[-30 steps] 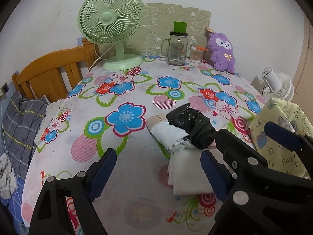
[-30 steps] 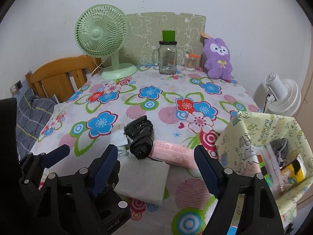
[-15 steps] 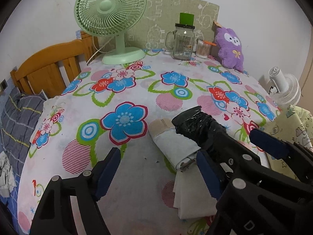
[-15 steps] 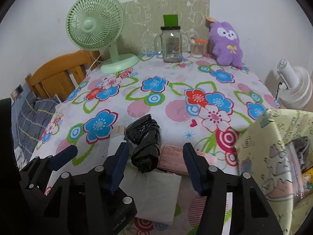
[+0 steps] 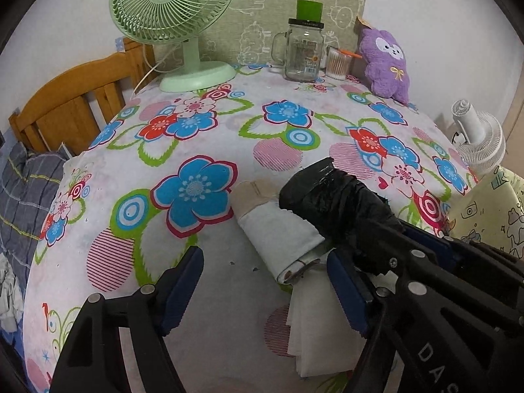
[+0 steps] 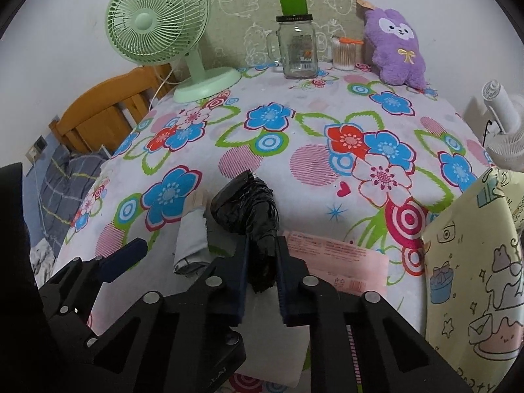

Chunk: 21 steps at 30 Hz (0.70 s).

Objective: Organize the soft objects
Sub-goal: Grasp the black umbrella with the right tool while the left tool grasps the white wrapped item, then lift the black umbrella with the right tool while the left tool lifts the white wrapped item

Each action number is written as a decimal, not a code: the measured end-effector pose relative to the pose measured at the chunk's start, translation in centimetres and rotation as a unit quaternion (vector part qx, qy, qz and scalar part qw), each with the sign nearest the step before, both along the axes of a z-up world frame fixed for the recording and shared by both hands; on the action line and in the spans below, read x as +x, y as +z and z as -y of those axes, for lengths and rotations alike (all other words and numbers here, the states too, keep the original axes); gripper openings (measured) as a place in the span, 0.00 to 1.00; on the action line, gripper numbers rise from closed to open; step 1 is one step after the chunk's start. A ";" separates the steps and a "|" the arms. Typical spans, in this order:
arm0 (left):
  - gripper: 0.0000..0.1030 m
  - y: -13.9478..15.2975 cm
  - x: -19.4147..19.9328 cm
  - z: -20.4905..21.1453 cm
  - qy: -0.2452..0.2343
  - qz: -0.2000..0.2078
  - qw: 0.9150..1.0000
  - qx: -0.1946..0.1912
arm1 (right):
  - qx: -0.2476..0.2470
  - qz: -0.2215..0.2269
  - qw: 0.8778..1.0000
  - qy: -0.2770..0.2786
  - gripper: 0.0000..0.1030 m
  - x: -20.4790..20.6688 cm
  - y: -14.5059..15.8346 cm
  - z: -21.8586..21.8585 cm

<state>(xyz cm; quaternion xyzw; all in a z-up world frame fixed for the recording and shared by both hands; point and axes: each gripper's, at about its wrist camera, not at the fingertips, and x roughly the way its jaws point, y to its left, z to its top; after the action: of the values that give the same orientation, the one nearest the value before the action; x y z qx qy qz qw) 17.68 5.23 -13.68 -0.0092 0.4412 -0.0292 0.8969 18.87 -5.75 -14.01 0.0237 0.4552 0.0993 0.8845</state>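
Black crinkly plastic, rolled up into a fat bundle (image 6: 247,206), is what's being grabbed right now, so this looks like the pick-up step of tidying the soft stuff. The right hand-held gripper (image 6: 260,270) has just been closing and its blue pads are now pinched tight on the near end of that black roll, which still lies on the flowery worktop (image 6: 294,124).

Right beside the black roll, on its left, sits a pale grey-white rolled cloth (image 5: 278,232), touching it. On its right is a flat pink packet (image 6: 330,258), and just in front of it, partly under the gripper, a folded white cloth (image 5: 314,330). Further right of the roll stands a yellow cartoon-print fabric bin (image 6: 475,278), my guess for where things go.

The left hand-held gripper (image 5: 262,291) hangs open over bare worktop, left of the roll, with nothing between its pads.

Next move probably calls for a lift clear of the grey roll, then a swing over to the bin. The plastic looks slippery and squashy, so the grip may slide.
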 end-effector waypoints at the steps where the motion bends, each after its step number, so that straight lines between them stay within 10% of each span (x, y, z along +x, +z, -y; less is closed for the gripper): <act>1: 0.76 0.1 0.1 0.1 -0.001 0.001 1.000 -0.001 | -0.004 0.005 1.000 -0.004 0.17 -0.1 0.1 0.1; 8: 0.74 0.5 0.7 0.8 -0.005 0.011 1.000 -0.003 | -0.009 0.026 0.999 -0.030 0.17 0.0 0.9 1.3; 21: 0.29 -0.9 2.0 0.8 0.000 -0.016 1.000 -0.012 | -0.003 0.019 0.999 -0.041 0.17 0.4 0.4 1.9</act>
<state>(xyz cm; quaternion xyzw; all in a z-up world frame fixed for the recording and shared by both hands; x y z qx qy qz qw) 19.64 4.47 -14.53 -0.0202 0.4552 -0.0346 0.8895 19.32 -7.61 -13.64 0.0373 0.4370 0.0619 0.8966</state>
